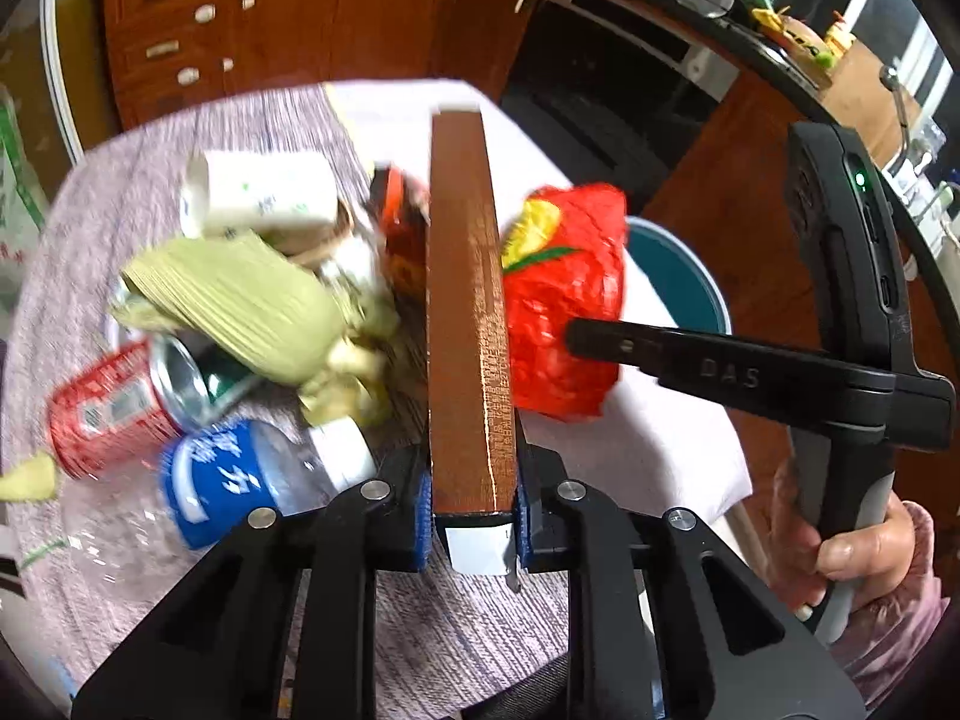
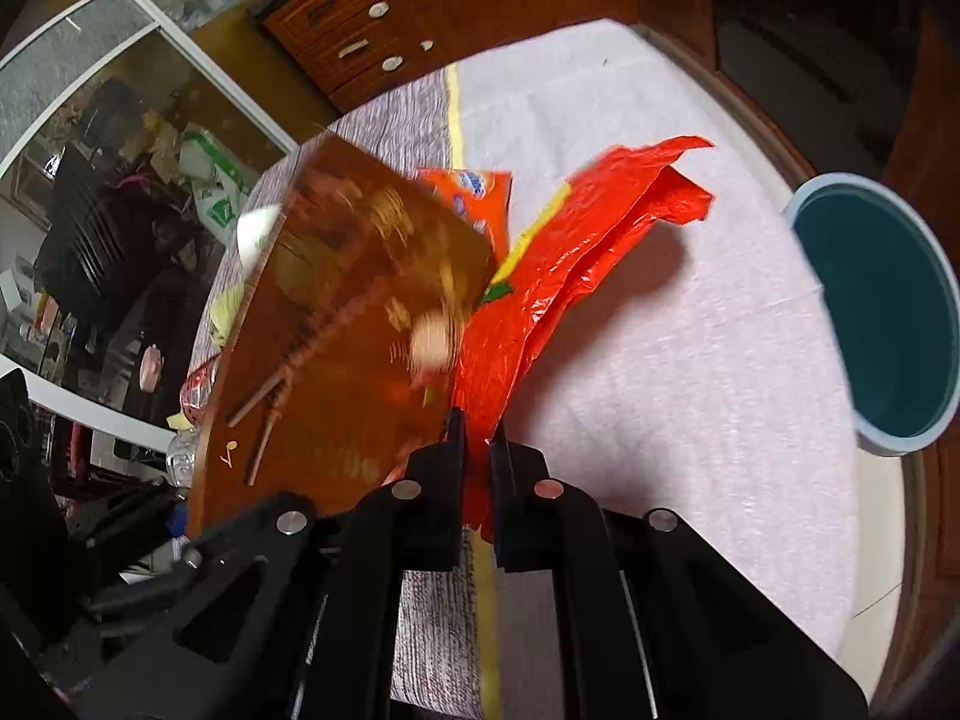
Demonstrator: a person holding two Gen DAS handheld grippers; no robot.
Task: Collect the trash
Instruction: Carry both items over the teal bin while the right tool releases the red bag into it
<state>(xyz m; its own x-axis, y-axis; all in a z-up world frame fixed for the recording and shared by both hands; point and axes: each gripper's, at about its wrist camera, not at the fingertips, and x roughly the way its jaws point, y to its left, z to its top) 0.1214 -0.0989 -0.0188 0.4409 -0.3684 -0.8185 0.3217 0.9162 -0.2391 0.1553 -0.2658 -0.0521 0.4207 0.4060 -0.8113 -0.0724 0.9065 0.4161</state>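
1. The left gripper [image 1: 472, 531] pinches the near end of a flat brown box [image 1: 465, 312], held on edge; judged, this grip lifts it clear of the heap for disposal.
2. The right gripper [image 2: 478, 441] is pressed together on a crumpled red plastic bag [image 2: 558, 276], glossy with a yellow and green print, raised off the desk [image 2: 690, 360].
3. A teal bin [image 2: 888, 312] stands open at the desk's edge, well apart, the likely destination.
4. Remaining trash lies on the cloth left of the box: a red can [image 1: 102, 414], a blue-labelled bottle [image 1: 240, 480], corn husks [image 1: 240, 300] and a white carton [image 1: 264, 195].
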